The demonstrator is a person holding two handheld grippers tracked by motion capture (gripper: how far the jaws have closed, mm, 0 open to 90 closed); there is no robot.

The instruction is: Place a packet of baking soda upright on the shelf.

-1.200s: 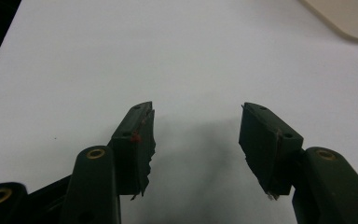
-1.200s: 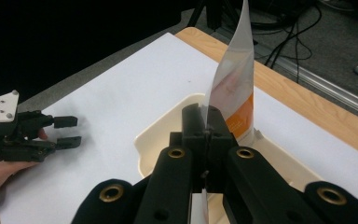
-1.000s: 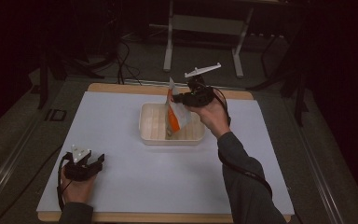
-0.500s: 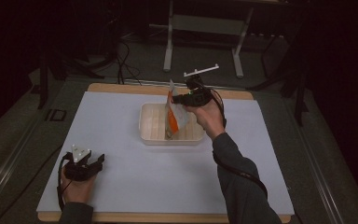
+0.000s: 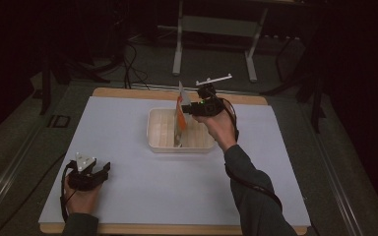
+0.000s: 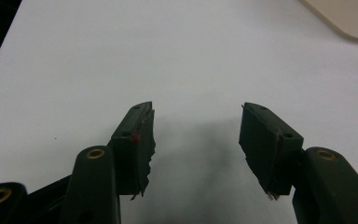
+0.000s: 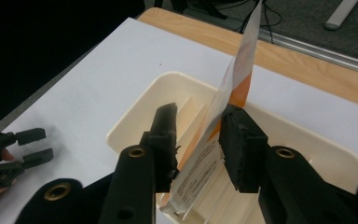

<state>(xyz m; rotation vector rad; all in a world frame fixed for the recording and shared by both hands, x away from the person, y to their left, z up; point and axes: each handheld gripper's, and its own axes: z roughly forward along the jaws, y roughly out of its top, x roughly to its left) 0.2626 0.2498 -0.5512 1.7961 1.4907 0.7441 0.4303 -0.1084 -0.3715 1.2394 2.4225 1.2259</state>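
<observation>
Right gripper [image 7: 200, 140] over the cream tray [image 5: 153, 129]: fingers [image 7: 164, 140] have just been opening, now parted partway, the orange-and-white packet [image 7: 214, 140] standing upright between them. It seems to rest against the right finger; the left one is clear of it. Packet's lower edge sits in the tray slots below the fingers.

Left gripper [image 6: 196, 140] idle on the white tabletop [image 6: 121, 56], fingers wide, nothing between.

Risk: unsupported, the tall thin packet may tip over the tray, or catch on a finger as it withdraws.

Black gripper [image 6: 196, 154], brass-ringed screw holes; dark grey sleeve [image 5: 256, 196].
</observation>
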